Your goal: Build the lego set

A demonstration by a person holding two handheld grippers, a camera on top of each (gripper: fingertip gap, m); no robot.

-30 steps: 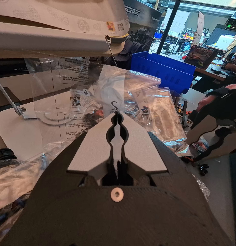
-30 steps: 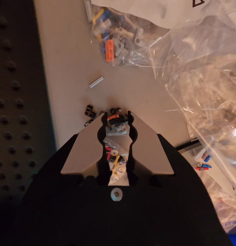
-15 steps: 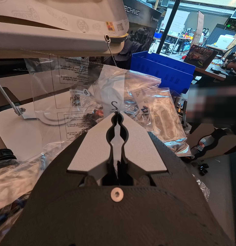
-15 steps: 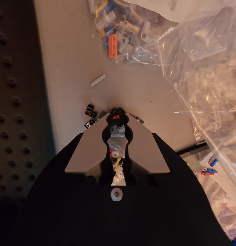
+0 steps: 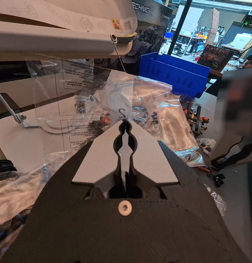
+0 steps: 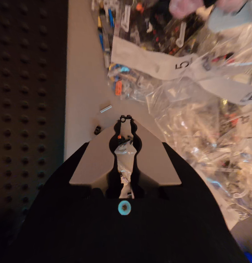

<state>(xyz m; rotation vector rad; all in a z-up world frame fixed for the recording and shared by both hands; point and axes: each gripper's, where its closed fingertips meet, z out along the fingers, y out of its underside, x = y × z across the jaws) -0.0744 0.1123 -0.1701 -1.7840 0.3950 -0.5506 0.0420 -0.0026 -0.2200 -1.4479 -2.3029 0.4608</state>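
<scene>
Here, left claw (image 5: 125,122) pinched tight on the clear crinkled plastic parts bag (image 5: 158,113), tips meeting at the bag's white numbered strip. Left of that claw, a flat white stand base (image 5: 16,142) with a metal strut bolted on; above it, an open instruction booklet (image 5: 65,15) on a pale shelf. Ahead and right of the claw, a bright blue plastic bin (image 5: 176,76). Further right, a partly built black frame with red and orange pins (image 5: 196,121) standing on the pale counter (image 5: 236,199), then a couple of small black pieces (image 5: 218,180) lying loose near the other claw.

Right claw (image 6: 125,119) nearly closed, clamped on a small black connector piece with a round hole (image 6: 125,118) held crosswise at the very tips, raised off the counter. Left of this claw, a dark studded mat (image 6: 25,113) along the counter edge; just beside the left finger, a tiny black piece (image 6: 97,128). Ahead, a short silvery grey tube (image 6: 106,108) lying alone. Between the fingers, seen below, a scatter of small black and orange pieces (image 6: 124,140). Ahead and to the right, a heap of clear bags full of mixed pieces (image 6: 193,106), one showing an orange beam (image 6: 118,88). View motion-blurred.
</scene>
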